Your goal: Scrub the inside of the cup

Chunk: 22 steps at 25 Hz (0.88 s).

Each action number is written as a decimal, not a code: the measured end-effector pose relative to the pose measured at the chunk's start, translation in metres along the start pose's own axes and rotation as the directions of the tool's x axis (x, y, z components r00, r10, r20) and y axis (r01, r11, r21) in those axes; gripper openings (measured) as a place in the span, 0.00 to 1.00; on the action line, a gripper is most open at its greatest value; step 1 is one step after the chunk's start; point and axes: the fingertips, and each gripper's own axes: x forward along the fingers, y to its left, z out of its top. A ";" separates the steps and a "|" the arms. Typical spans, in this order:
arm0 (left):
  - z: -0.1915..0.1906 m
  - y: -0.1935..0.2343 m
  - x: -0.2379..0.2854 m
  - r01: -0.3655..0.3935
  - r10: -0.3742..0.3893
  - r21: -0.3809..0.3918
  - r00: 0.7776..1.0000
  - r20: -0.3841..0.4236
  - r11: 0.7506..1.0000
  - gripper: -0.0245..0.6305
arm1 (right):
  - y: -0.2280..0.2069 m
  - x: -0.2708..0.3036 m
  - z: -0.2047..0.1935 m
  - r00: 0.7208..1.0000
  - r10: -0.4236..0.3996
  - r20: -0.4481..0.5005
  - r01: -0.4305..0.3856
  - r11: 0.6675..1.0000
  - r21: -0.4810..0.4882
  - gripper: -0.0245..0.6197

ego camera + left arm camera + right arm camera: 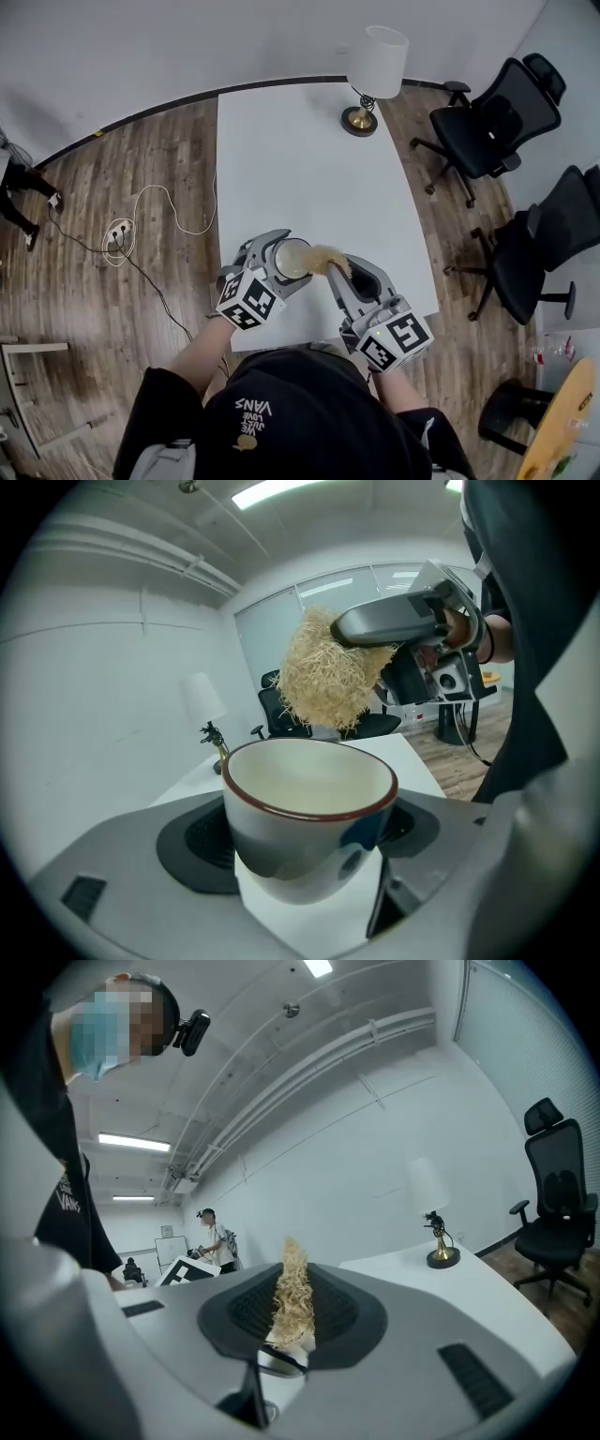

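Over the near edge of the white desk [300, 159], the cup [292, 258] sits mouth up, clamped between the left claw's [281, 246] jaws. Just above its right rim, the right claw [343, 269] pinches a straw-coloured fibre scrubber [324, 256], outside the cup. A lamp [372, 75] stands at the desk's far end.

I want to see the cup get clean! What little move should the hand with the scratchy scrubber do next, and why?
Probably lower the right gripper so the straw-coloured scrubber goes down into the cup. The scrubber hangs by the rim, not inside yet, and the left gripper holds the cup with its mouth open toward it.
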 end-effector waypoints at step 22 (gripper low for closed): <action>0.020 0.003 -0.018 -0.104 0.110 0.071 0.990 -0.086 0.992 0.67 | 0.027 0.023 -0.023 0.984 0.105 -0.145 -0.123 0.985 -0.118 0.15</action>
